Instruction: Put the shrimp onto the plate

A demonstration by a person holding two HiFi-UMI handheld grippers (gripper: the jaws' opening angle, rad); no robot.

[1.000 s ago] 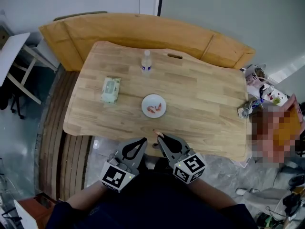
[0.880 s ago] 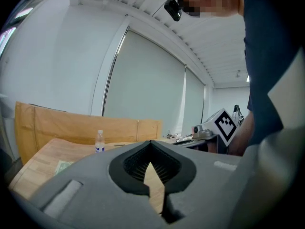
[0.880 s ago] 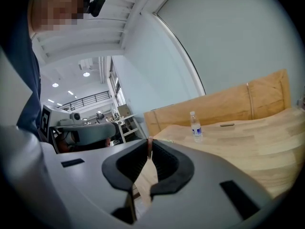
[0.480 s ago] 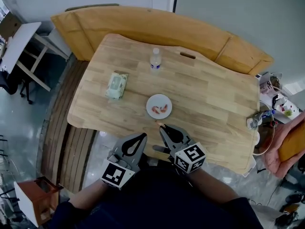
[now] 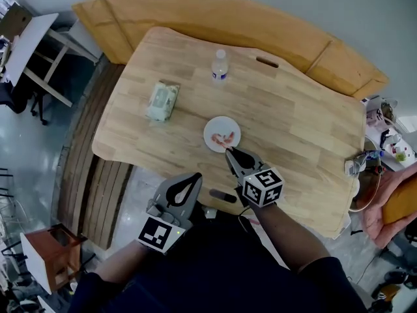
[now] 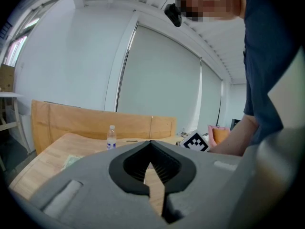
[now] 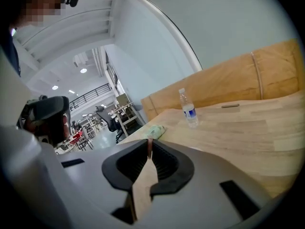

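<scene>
Gripping: the right gripper (image 5: pixel 229 151) (image 7: pixel 149 141) has its jaws pressed together on a thin reddish shrimp (image 7: pixel 149 149), which pokes up just past the tips.
Right gripper place: over the table (image 5: pixel 293 122), tips at the near rim of the plate (image 5: pixel 208 133). The head view does not show whether the shrimp touches the plate.
Left gripper: the left gripper (image 5: pixel 194 177) (image 6: pixel 151 143) has its jaws together with nothing between them. It is held off the table's near edge, well apart from the plate and nearer the person than the right gripper.
Plate: small, round and white, near the middle of the table. Pink other shrimp (image 5: pixel 225 137) lie on it, just beyond the right gripper's tips.
Bottle: the bottle (image 5: pixel 220 65) (image 6: pixel 111 138) (image 7: pixel 188 109) is clear with a blue label and stands upright on the far part of the table, well apart from the plate.
Wipes: the pale green wipes (image 5: pixel 162 101) (image 7: pixel 153 130) lie flat on the table's left part, apart from both plate and bottle.
Table: light wood with rounded corners. A curved wooden bench (image 5: pixel 215 18) runs along its far side.
Cubes: 1 marker cube rides on each gripper, 2 in all. The right one (image 5: pixel 262 186) (image 6: pixel 195 141) also shows in the left gripper view.
</scene>
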